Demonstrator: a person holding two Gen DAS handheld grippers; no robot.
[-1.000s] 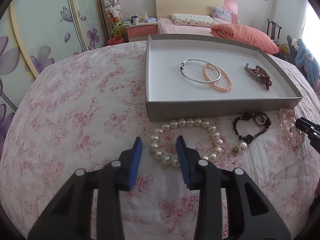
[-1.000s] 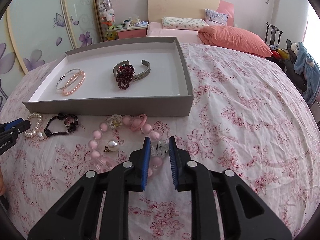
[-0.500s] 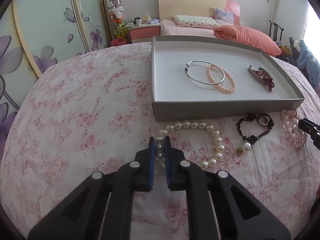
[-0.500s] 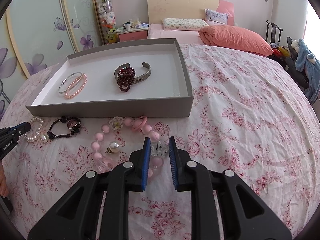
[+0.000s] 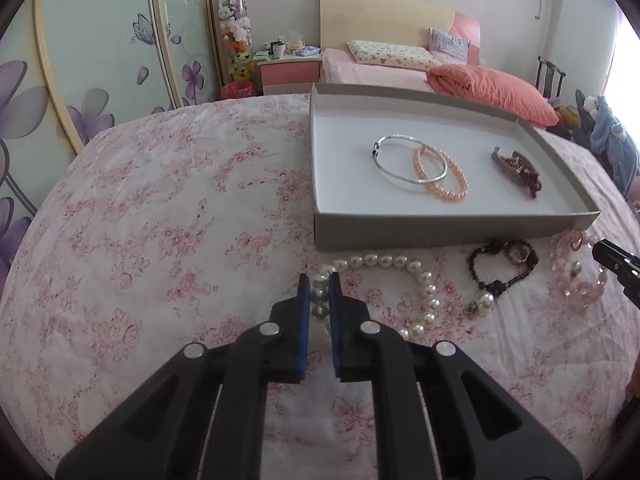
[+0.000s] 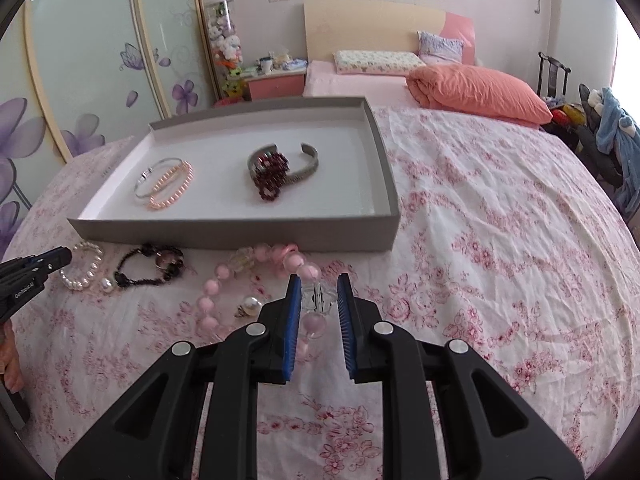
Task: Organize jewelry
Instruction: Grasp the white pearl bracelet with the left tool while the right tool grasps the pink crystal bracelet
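Note:
My left gripper (image 5: 319, 283) is shut on the left side of a white pearl necklace (image 5: 416, 270), which lies on the floral bedspread in front of a grey tray (image 5: 440, 234). My right gripper (image 6: 319, 282) is shut on a clear bead of the pink bead bracelet (image 6: 212, 286), to the right of the necklace. A black bead bracelet (image 5: 502, 266) rests between the two. Inside the tray (image 6: 240, 236) lie a silver bangle (image 5: 390, 170), a peach pearl bracelet (image 5: 450, 184), and a grey cuff (image 6: 308, 168) with a dark red bead bracelet (image 6: 272, 178) on it.
The pink floral bedspread (image 5: 160, 220) spreads wide to the left of the tray and to its right (image 6: 500, 240). Behind are another bed with an orange pillow (image 6: 480, 92), a nightstand (image 5: 288, 70) and floral wardrobe doors (image 5: 100, 60).
The left gripper's jaws have closed from wide open onto the pearl necklace. The right gripper has stayed put on the pink bracelet.

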